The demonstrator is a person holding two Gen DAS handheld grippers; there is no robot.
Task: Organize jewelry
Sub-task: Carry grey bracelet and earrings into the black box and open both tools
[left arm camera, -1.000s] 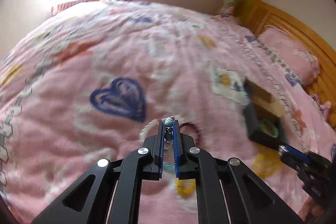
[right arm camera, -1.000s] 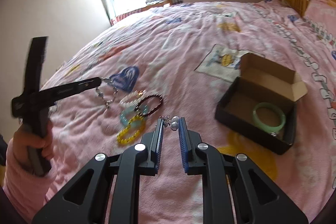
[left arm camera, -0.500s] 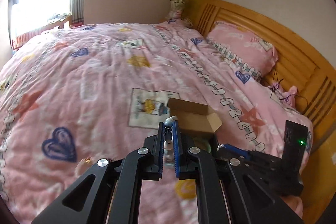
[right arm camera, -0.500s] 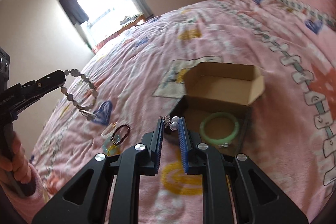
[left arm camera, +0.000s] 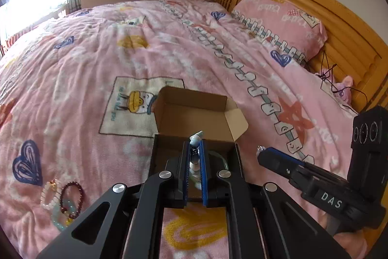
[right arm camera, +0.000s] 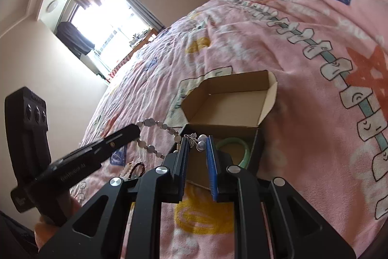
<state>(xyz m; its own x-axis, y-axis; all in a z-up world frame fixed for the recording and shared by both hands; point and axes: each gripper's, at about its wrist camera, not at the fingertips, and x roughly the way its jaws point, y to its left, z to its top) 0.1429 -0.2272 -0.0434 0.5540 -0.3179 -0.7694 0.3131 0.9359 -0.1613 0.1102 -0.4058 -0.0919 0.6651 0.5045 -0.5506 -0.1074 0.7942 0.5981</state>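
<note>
My left gripper (left arm camera: 194, 146) is shut on a grey-and-white bead bracelet (left arm camera: 194, 137); in the right wrist view that bracelet (right arm camera: 155, 124) hangs in a loop from the left gripper (right arm camera: 135, 132). A small pearl-and-silver ornament (right arm camera: 197, 142) is pinched in my right gripper (right arm camera: 197, 142), which is shut on it. Both grippers hover at the near edge of an open black box (left arm camera: 155, 154) with a brown cardboard lid (left arm camera: 198, 113). A green bangle (right arm camera: 238, 147) lies inside the box. From the left wrist view, the right gripper (left arm camera: 263, 153) sits just right of the box.
Several bead bracelets (left arm camera: 63, 200) lie in a heap on the pink blanket (left arm camera: 97, 64), left of the box. A pink pillow (left arm camera: 276, 16) and a wooden headboard (left arm camera: 344, 23) are at the far right. A hand (right arm camera: 55, 213) holds the left gripper's handle.
Both grippers have swung away from the bracelet heap to the box, each still holding its piece. The right wrist view has rolled, so the bed now looks tilted.
</note>
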